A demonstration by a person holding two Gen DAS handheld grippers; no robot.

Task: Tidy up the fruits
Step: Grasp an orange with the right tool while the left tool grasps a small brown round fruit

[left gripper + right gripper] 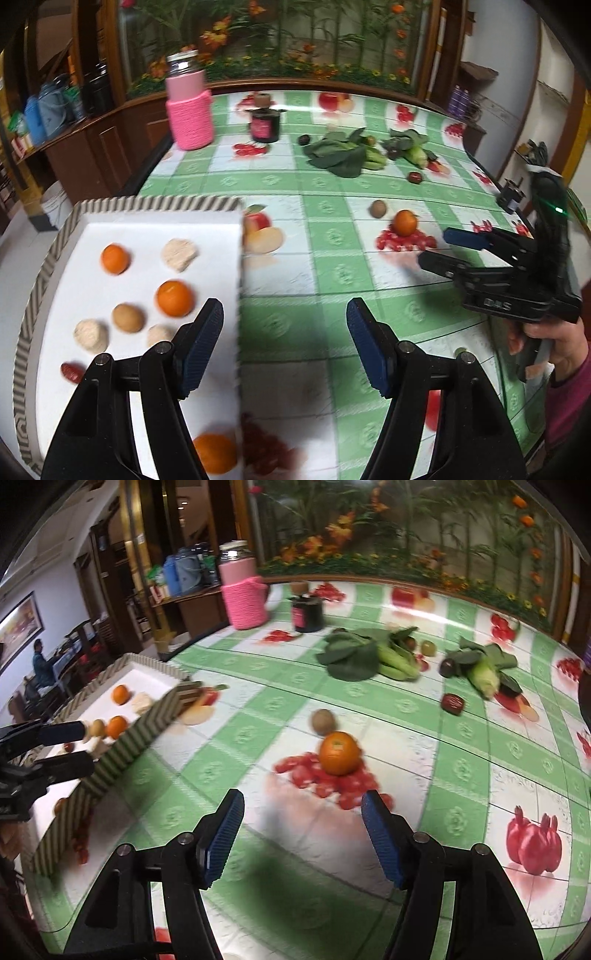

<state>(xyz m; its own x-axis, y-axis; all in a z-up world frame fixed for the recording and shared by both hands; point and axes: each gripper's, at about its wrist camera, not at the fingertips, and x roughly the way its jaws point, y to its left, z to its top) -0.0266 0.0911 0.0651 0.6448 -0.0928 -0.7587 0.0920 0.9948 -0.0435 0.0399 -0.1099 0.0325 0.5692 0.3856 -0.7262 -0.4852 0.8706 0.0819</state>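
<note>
Your tablecloth (461, 775) looks glossy and smooth, like plastic; the far pink bottle sleeve (190, 120) is rough knit; the left tray (48, 236) looks like matt paper.

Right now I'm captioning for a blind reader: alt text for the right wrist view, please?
The open right tool points at an orange on a green checked tablecloth, a kiwi just behind it. A tray of fruit sits left.
</note>
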